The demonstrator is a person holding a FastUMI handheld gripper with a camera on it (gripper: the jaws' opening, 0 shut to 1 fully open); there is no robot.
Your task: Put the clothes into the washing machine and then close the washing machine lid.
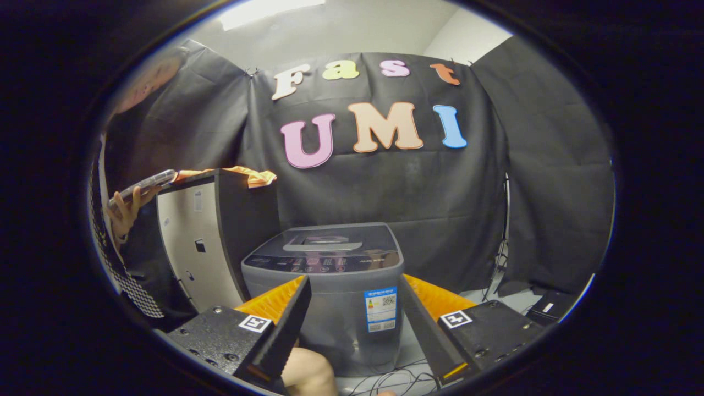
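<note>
A handheld gripper (pixel 352 324) hangs in mid-air with its fingers (pixel 286 324) spread wide and nothing between them, aimed at a small grey washing machine (pixel 330 297) that stands just beyond the fingertips against the booth's black cloth wall. The machine's lid (pixel 324 242) lies flat and closed over the drum, with the control panel (pixel 324 263) along its near edge and a label (pixel 380 309) on the front. To the left stands a taller pale cabinet (pixel 192 247), and an orange garment (pixel 253 176) lies draped over its top, well apart from the gripper. Farther left, a person's hand (pixel 126 212) holds a phone (pixel 143 187).
</note>
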